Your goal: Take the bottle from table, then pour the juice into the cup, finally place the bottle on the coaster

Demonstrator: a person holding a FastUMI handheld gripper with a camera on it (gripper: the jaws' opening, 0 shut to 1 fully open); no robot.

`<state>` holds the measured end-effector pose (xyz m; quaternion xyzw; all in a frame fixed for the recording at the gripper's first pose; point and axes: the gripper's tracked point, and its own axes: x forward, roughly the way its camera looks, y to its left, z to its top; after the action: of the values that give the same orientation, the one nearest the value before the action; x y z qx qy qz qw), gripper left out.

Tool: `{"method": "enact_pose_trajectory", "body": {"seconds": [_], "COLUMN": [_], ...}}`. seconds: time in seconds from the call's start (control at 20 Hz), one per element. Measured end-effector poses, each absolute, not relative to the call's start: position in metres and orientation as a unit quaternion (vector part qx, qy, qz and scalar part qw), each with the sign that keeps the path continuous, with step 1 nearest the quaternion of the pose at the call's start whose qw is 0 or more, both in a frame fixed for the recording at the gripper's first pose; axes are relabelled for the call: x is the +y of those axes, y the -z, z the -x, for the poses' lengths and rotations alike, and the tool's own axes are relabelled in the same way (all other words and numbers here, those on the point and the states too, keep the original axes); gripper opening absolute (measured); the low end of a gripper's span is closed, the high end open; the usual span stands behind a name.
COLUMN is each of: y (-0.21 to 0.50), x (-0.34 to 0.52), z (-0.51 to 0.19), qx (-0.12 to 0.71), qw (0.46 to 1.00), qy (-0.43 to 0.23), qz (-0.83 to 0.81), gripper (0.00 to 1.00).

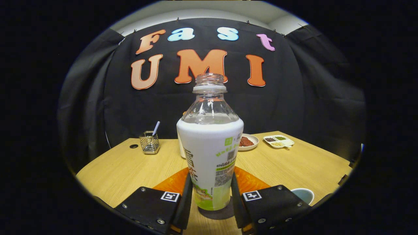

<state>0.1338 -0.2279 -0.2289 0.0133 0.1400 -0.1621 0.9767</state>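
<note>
My tool point(210, 199) has both fingers clamped on the bottle point(210, 156), standing uncapped on the counter point(124, 169) over the coaster point(249, 182). I judge pouring may be done; the cup point(303, 195) sits nearby, leaving only the release.

A clear glossy plastic bottle point(210, 143) with a smooth white wrap stands on the matt pale wood-grain table point(294, 163).

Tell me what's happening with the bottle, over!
Gripper shut on bottle, fingers pressing both sides. Bottle upright, uncapped, orange coaster behind it. Cup beside right finger. Nothing blocking.
</note>
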Motion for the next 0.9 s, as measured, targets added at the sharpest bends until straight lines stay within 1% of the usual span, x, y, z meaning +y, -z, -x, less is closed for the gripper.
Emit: {"method": "enact_pose_trajectory", "body": {"seconds": [0.15,0.4,0.65,0.8,0.9], "y": [0.241,0.265,0.276,0.276,0.279], "x": [-0.236,-0.25,-0.253,-0.244,-0.242], "z": [-0.129,-0.123,-0.123,-0.125,-0.121], "qx": [0.158,0.176,0.183,0.185,0.194], "qw": [0.972,0.964,0.961,0.963,0.961], "qy": [0.174,0.194,0.2,0.183,0.187], "qz": [0.0,-0.045,-0.06,-0.073,-0.063], "gripper": [0.56,0.56,0.61,0.63,0.67]}}
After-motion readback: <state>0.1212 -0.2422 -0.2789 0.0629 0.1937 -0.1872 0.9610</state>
